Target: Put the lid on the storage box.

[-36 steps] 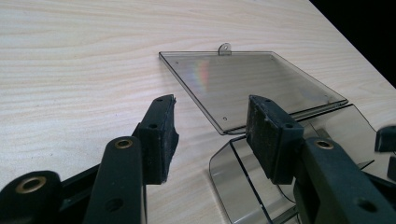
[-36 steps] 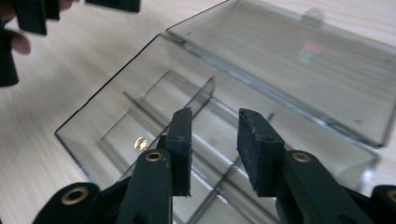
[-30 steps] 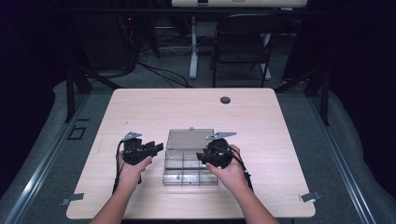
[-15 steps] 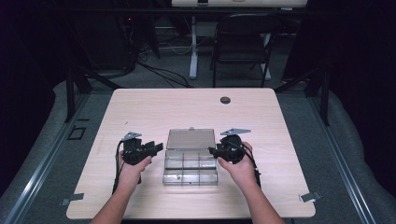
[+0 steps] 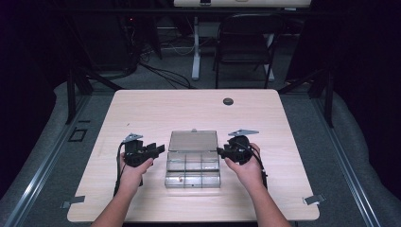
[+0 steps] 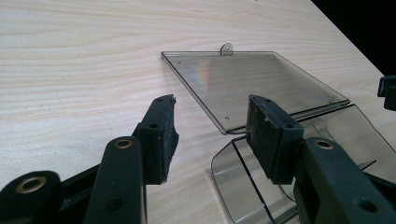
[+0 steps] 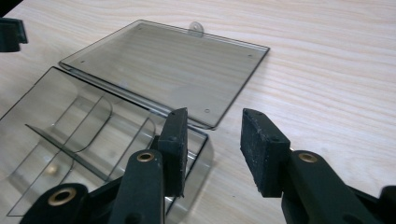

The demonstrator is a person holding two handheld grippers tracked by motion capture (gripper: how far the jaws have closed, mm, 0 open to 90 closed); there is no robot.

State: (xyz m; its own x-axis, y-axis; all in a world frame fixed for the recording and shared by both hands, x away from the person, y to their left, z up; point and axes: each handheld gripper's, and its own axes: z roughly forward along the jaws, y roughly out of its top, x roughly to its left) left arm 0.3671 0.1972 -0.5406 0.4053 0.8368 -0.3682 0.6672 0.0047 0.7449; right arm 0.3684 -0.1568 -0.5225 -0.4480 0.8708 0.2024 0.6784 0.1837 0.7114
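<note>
tongs open | clear box lid flat on table

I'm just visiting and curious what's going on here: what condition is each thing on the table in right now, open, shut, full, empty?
Clear plastic box: open, divided into compartments, nearly empty; one small bead-like item in a near-left compartment.
Lid: swung fully back, lying flat on the table.
Left gripper: open, holding nothing, beside the box.
Right gripper: open, holding nothing, at the box's right edge.

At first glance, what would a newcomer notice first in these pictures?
A clear box sits in the middle of the table, its lid folded back flat. An open gripper waits at each side, left gripper and right gripper, both empty. One small bead lies in a front compartment.
</note>
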